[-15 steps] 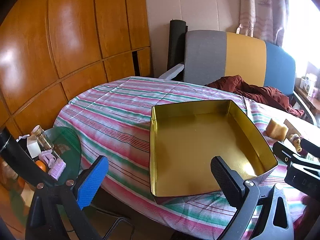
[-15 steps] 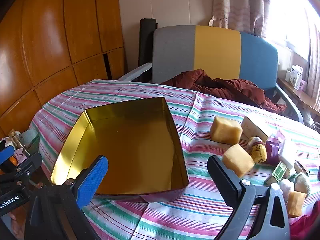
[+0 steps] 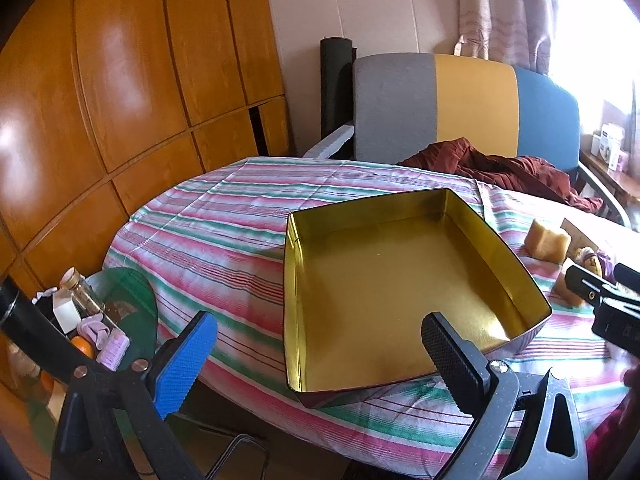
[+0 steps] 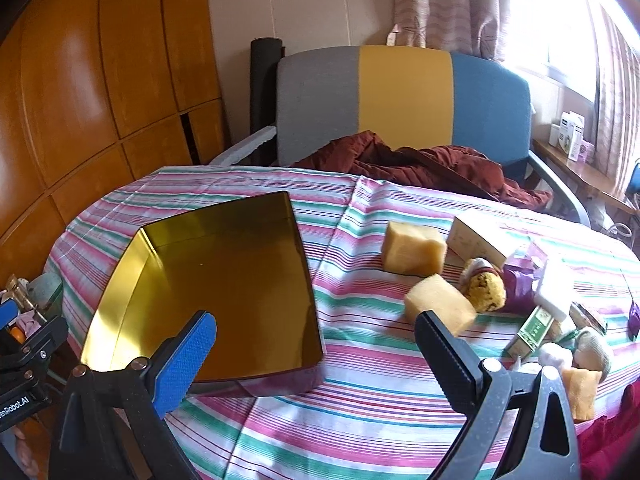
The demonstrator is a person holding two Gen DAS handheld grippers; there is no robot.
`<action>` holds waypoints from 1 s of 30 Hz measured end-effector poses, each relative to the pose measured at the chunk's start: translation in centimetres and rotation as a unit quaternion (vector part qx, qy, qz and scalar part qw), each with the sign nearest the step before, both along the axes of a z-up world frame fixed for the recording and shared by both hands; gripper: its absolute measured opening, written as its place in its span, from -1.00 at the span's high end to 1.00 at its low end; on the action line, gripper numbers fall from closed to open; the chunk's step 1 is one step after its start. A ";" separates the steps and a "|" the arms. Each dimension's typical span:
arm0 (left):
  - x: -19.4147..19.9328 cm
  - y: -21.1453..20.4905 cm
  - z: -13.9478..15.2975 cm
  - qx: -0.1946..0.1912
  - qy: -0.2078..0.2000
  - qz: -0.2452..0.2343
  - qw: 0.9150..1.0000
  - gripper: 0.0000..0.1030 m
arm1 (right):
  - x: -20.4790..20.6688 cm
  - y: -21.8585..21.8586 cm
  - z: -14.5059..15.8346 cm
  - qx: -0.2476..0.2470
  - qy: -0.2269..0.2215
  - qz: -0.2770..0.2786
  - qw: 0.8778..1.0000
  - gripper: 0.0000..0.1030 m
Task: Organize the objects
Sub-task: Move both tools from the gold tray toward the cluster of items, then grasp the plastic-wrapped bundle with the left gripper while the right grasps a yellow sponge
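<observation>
An empty gold tin tray [image 3: 304, 304] [image 4: 120, 284] lies on the striped tablecloth. My left gripper [image 3: 320, 344] is open and empty, hovering over the tray's near edge. My right gripper [image 4: 316, 340] is open and empty above the cloth, just right of the tray. Two yellow sponge blocks [image 4: 414, 248] [image 4: 438, 304] lie right of the tray, beside a brown speckled sponge [image 4: 486, 290], a cream box [image 4: 476, 240], a purple wrapper [image 4: 520, 276], a green-labelled packet [image 4: 534, 328] and a small yellow block [image 4: 580, 392]. One sponge block shows in the left wrist view [image 3: 546, 238].
A grey, yellow and blue chair [image 4: 404, 96] with a dark red cloth [image 4: 420, 164] stands behind the table. A green glass side table [image 3: 124, 300] with a jar and small items sits low at the left. Wooden cabinet panels [image 3: 120, 80] fill the left.
Both grippers have shifted only slightly. The objects on the table have not moved.
</observation>
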State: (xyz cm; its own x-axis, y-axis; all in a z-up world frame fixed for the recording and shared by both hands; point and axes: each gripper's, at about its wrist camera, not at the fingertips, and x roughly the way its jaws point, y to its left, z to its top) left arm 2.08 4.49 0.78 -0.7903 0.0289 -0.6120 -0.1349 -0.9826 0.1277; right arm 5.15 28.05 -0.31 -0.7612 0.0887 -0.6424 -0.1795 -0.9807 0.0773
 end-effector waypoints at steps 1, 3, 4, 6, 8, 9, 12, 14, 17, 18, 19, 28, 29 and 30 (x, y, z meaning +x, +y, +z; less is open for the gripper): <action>0.0 0.2 0.0 -0.002 0.000 -0.002 1.000 -0.99 | 0.1 0.3 0.0 -0.001 0.000 -0.004 1.000 -0.97; 0.0 0.5 -0.1 -0.005 -0.001 -0.006 1.000 -0.99 | 0.2 0.9 -0.1 -0.002 0.000 -0.011 1.000 -0.97; 0.0 0.6 -0.1 -0.007 -0.002 -0.008 1.000 -0.99 | 0.3 1.2 0.0 -0.002 0.000 -0.016 1.000 -0.97; 0.0 1.0 -0.2 -0.010 -0.003 -0.014 1.000 -0.99 | 0.6 1.9 0.1 -0.002 0.002 -0.024 1.000 -0.97; 0.0 1.6 -0.3 -0.014 -0.006 -0.025 1.000 -0.99 | 0.8 2.7 0.2 -0.001 0.003 -0.030 1.000 -0.97; 0.0 1.9 -0.3 -0.016 -0.007 -0.031 0.999 -0.99 | 1.0 3.1 0.3 0.000 0.004 -0.036 0.999 -0.97; -0.2 2.6 -0.5 0.000 -0.026 -0.071 0.997 -0.99 | 1.6 5.0 0.6 0.000 0.006 -0.058 0.998 -0.97; -0.6 3.2 -0.8 0.026 -0.053 -0.103 0.993 -0.99 | 2.1 6.3 0.8 0.000 0.006 -0.071 0.997 -0.97; -1.3 4.6 -1.4 0.045 -0.088 -0.129 0.987 -0.99 | 3.2 9.2 1.1 0.000 0.004 -0.102 0.995 -0.97; -1.4 5.1 -1.5 0.042 -0.092 -0.135 0.986 -0.99 | 3.8 10.1 1.3 0.002 0.004 -0.116 0.993 -0.97; -1.3 5.8 -1.6 0.036 -0.091 -0.144 0.985 -0.99 | 4.4 11.1 1.4 0.003 0.004 -0.129 0.992 -0.97; -0.9 13.3 -2.8 0.026 -0.133 -0.266 0.954 -0.99 | 11.7 21.1 3.0 0.004 -0.003 -0.265 0.964 -0.97; -1.0 14.5 -2.9 0.029 -0.146 -0.283 0.948 -0.99 | 12.4 21.9 3.1 0.001 -0.003 -0.277 0.961 -0.97; -1.1 15.5 -3.1 0.033 -0.157 -0.294 0.942 -0.99 | 13.2 22.7 3.2 -0.001 -0.003 -0.289 0.957 -0.97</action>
